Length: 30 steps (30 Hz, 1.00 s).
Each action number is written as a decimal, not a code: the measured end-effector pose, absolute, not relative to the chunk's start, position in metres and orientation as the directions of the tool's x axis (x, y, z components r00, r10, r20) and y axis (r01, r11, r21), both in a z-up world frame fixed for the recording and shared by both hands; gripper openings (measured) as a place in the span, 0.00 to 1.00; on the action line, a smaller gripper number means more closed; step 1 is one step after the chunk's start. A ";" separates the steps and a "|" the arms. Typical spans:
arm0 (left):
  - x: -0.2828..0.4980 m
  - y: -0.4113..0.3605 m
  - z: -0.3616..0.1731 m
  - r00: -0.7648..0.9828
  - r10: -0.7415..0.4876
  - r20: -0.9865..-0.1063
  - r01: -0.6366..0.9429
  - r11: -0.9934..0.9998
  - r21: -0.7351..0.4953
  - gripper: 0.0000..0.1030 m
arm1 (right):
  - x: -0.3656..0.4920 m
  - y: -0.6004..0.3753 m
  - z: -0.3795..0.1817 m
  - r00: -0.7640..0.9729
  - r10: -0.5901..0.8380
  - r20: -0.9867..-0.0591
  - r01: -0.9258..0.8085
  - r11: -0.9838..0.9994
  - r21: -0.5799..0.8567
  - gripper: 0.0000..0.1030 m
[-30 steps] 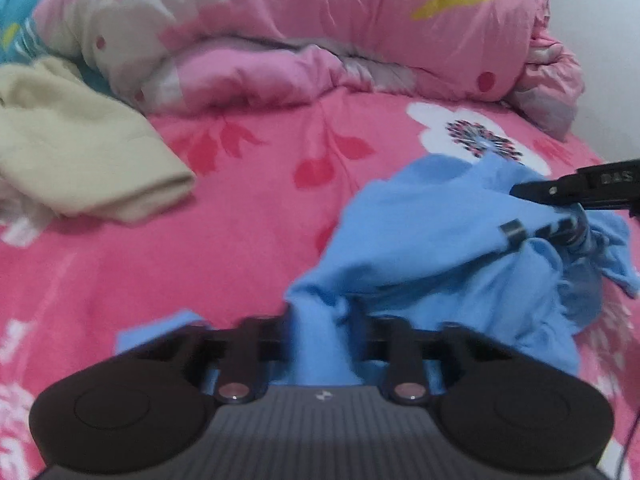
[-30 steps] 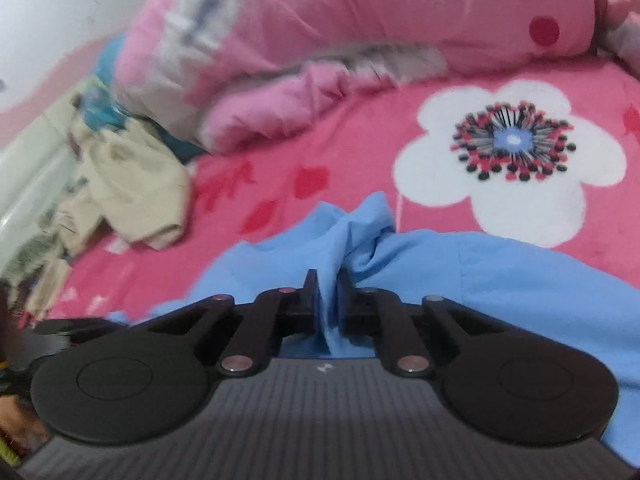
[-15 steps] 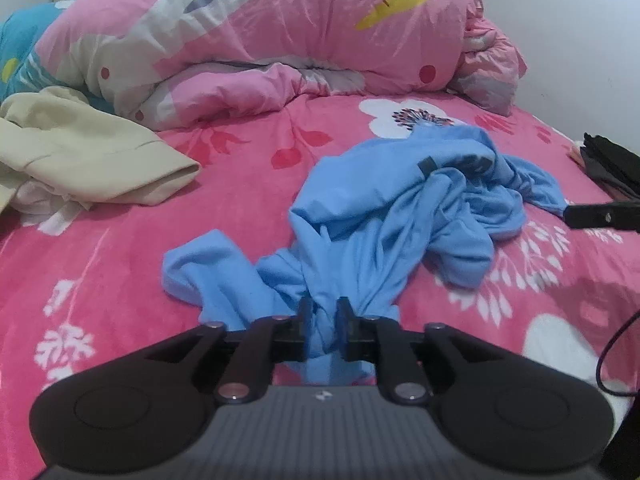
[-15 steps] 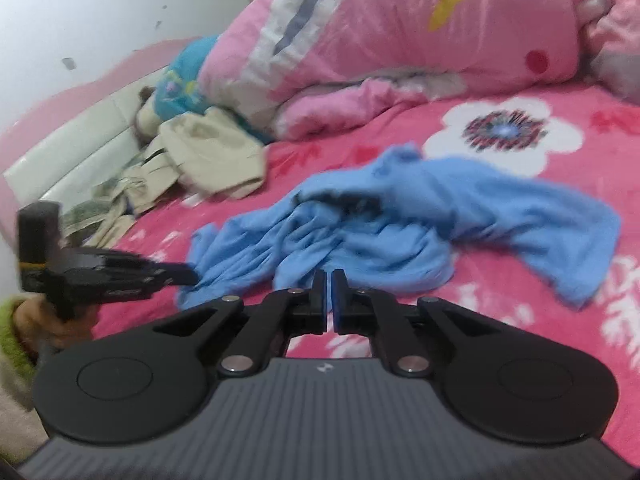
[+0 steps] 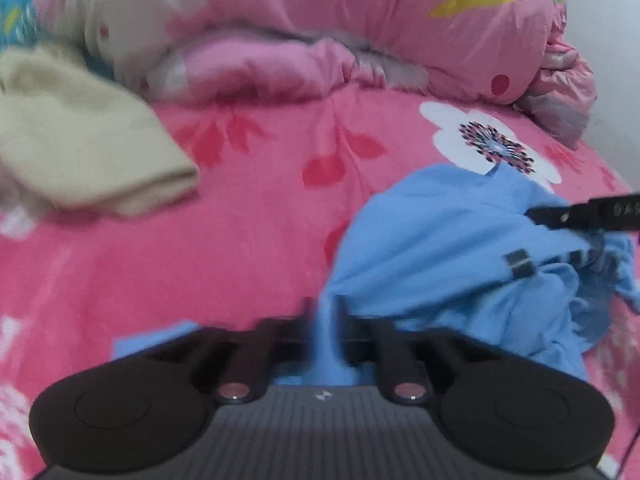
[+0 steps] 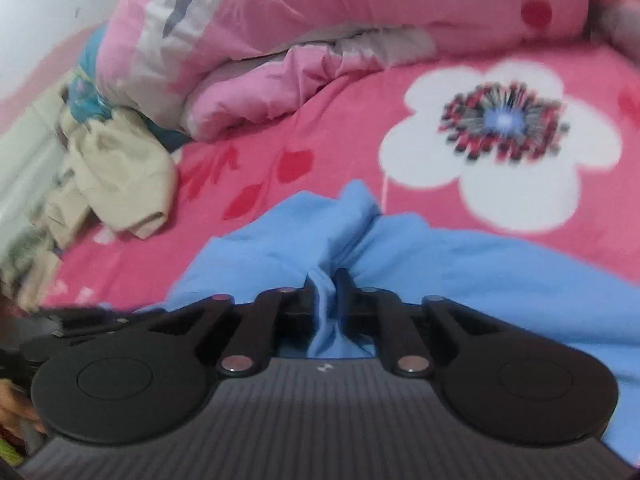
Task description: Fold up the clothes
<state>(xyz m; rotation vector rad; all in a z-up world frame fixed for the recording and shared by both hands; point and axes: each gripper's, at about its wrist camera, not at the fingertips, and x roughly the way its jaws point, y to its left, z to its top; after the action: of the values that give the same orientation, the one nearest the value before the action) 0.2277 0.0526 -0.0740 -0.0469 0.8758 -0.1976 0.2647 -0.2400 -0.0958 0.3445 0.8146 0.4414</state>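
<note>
A light blue garment [image 5: 440,240] lies bunched on the pink flowered bed sheet [image 5: 260,220]. My left gripper [image 5: 325,316] is shut on a fold of it at the near edge. My right gripper [image 6: 326,284] is shut on another fold of the blue garment [image 6: 480,280], which spreads out right and left of the fingers. In the left wrist view the right gripper [image 5: 560,216] reaches in from the right edge over the cloth, near a small dark tag [image 5: 518,264]. Both views are motion-blurred.
A beige garment [image 5: 80,152] lies crumpled at the left of the bed, also in the right wrist view [image 6: 120,168]. A rolled pink duvet [image 5: 320,20] fills the back. A pale wall [image 5: 608,40] bounds the right side.
Half a second ago my right gripper was shut on nothing, away from the garment; now it pinches blue cloth. Both cameras have dropped close to the bed. The left gripper kept its hold.
</note>
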 end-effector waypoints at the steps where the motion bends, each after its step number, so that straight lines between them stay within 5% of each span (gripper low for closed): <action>1: 0.224 0.055 -0.073 0.626 -0.203 -0.753 0.153 0.979 -0.137 0.04 | 0.253 -0.244 -0.092 0.624 0.523 -0.580 -0.270 0.841 0.468 0.04; 10: 0.134 0.066 -0.034 0.670 -0.284 -0.686 0.254 0.956 -0.148 0.03 | 0.137 -0.263 -0.060 0.617 0.666 -0.419 -0.431 0.732 0.527 0.04; 16: 0.074 0.068 -0.032 0.637 -0.301 -0.710 0.302 0.944 -0.129 0.04 | 0.064 -0.263 -0.077 0.578 0.669 -0.467 -0.423 0.735 0.530 0.04; 22: 0.043 0.068 -0.052 0.574 -0.281 -0.769 0.347 0.934 -0.082 0.13 | 0.031 -0.240 -0.105 0.560 0.527 -0.639 -0.413 0.846 0.336 0.08; 24: 0.037 0.073 -0.045 0.599 -0.273 -0.752 0.350 0.935 -0.061 0.20 | 0.022 -0.239 -0.095 0.571 0.515 -0.639 -0.448 0.848 0.282 0.15; 26: 0.033 0.078 -0.036 0.626 -0.265 -0.733 0.347 0.937 -0.041 0.23 | 0.015 -0.243 -0.082 0.595 0.499 -0.630 -0.470 0.852 0.232 0.33; 30: 0.035 0.079 -0.025 0.654 -0.270 -0.706 0.354 0.935 -0.030 0.27 | 0.003 -0.251 -0.061 0.646 0.460 -0.610 -0.485 0.864 0.137 0.41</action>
<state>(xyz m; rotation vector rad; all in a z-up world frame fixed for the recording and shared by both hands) 0.0347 0.0793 -0.0249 0.1134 0.7815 -0.3546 0.0032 -0.2514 -0.0614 -0.0399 0.6824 0.5375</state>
